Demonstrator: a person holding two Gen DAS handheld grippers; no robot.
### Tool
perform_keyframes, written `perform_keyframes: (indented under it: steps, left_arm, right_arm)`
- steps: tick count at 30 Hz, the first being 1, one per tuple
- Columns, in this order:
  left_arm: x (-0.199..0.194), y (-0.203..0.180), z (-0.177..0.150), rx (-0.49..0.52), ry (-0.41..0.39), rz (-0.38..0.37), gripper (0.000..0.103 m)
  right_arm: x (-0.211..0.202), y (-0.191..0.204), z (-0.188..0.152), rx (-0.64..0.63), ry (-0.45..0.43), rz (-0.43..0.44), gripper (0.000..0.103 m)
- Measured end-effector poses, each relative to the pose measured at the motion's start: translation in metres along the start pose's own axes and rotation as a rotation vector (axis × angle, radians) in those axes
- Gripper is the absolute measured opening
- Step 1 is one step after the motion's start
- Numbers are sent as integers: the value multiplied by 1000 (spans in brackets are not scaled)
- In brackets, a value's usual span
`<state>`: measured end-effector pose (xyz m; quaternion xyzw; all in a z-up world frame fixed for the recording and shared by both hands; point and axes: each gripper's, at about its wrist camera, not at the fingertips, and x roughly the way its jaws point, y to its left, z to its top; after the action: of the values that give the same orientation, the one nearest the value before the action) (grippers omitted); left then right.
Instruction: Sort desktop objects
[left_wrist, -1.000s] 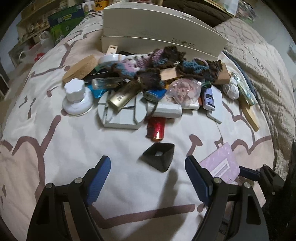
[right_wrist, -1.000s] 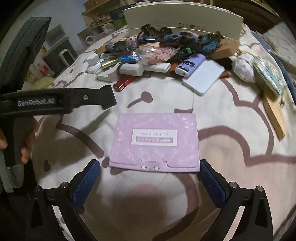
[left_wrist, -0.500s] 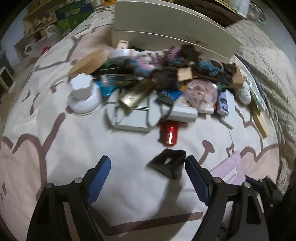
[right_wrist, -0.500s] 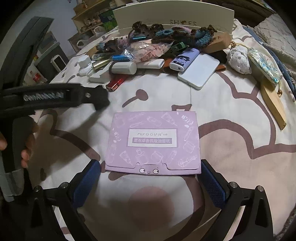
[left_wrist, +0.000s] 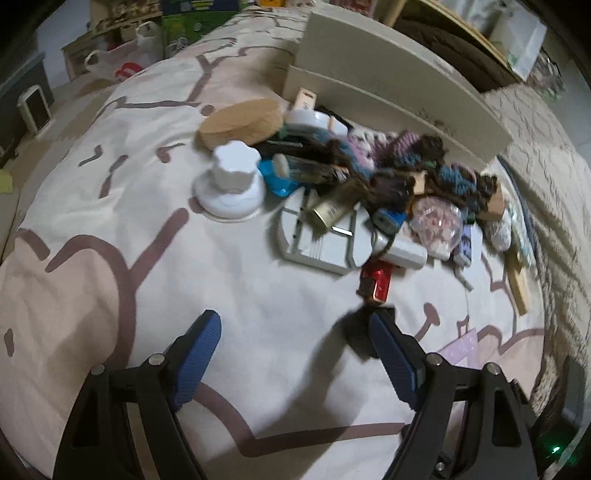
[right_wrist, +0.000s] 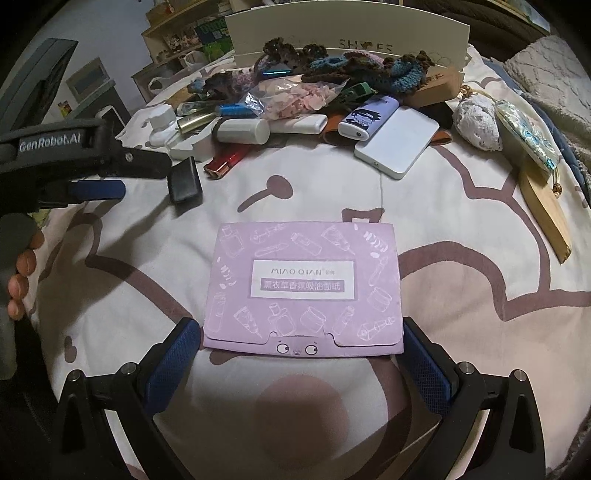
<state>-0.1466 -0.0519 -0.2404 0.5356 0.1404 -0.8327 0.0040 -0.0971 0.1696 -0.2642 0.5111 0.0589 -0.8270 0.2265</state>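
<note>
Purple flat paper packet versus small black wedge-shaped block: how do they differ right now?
The purple flat paper packet lies thin and printed between the open right gripper; the small black wedge-shaped block is plain, chunkier, and sits outside the open left gripper, by one finger. Both rest ungripped on the bedspread.

My left gripper (left_wrist: 295, 354) has swung left, so the small black wedge-shaped plastic block (right_wrist: 184, 180) now sits against its right finger (left_wrist: 391, 354) instead of between the open jaws
</note>
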Motion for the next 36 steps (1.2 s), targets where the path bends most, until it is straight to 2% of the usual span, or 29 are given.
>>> perform_keyframes:
  steps: [4, 7, 10, 12, 14, 17, 22, 27, 31, 36]
  left_arm:
    - [-13, -6, 0, 40, -39, -37, 83]
    - [-23, -25, -7, 173, -86, -55, 83]
    - [-24, -51, -20, 349, -100, 4, 83]
    - [-17, -58, -23, 398, -81, 53, 83]
    - [-6, -61, -19, 407, -63, 90, 83]
    - [-1, -54, -15, 377, -74, 101, 83]
    - [7, -60, 1, 330, -100, 30, 83]
    - [24, -60, -4, 378, -48, 148, 83]
    - [20, -53, -9, 355, -15, 145, 83]
    - [13, -49, -20, 378, 2, 171, 83]
  right_arm:
    - [0, 1, -1, -8, -5, -10, 103]
    - [0, 1, -1, -8, -7, -15, 103]
    - [0, 1, -2, -9, -8, -15, 103]
    - [0, 2, -2, -9, -9, -15, 103]
    - [0, 2, -3, -10, -8, -16, 103]
    - [0, 1, -3, -10, -8, -18, 103]
    - [-1, 0, -6, -12, -13, -24, 103]
    - [-2, -1, -9, -13, -16, -23, 103]
    - [-2, 0, -9, -13, -16, -23, 103]
    - [-2, -1, -9, -14, -16, -24, 103]
